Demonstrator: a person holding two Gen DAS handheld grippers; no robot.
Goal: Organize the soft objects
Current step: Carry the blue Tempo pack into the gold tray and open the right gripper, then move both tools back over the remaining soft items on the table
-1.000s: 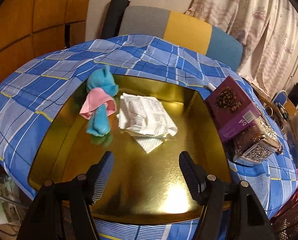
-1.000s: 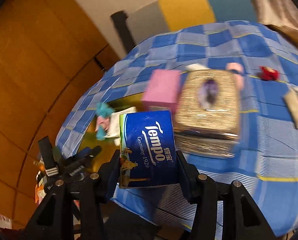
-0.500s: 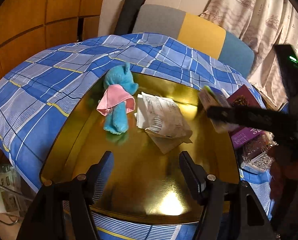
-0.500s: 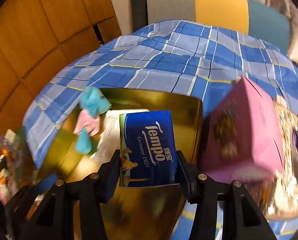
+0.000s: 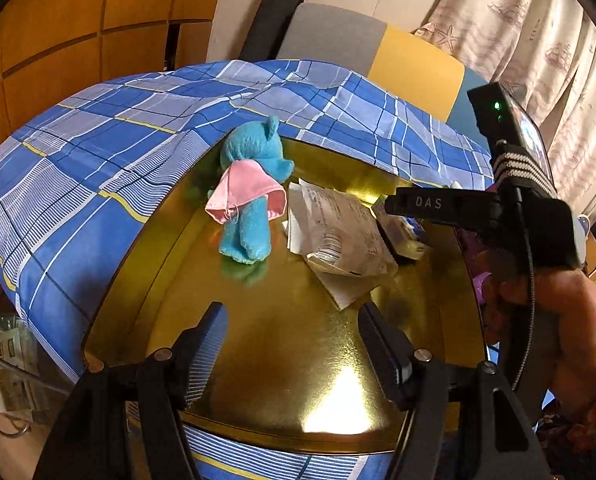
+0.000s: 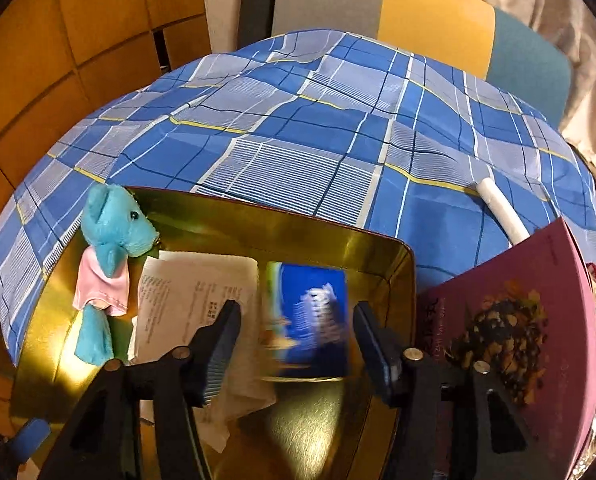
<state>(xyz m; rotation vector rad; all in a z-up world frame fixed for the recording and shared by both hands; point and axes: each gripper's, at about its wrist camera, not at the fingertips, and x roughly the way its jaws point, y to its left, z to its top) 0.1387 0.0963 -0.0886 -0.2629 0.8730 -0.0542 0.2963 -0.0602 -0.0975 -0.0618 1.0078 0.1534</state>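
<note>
Two claw-mounted fisheyes, close, angled down, both over the gold tray.

Warm orange wooden wall panels stand far ahead and to the left of the tongs. Straight ahead, behind the table with the blue checked tablecloth, there is a chair back of grey, yellow and teal fabric. To the right hangs a pale curtain with printed ships. The light is dim and yellowish.
</note>
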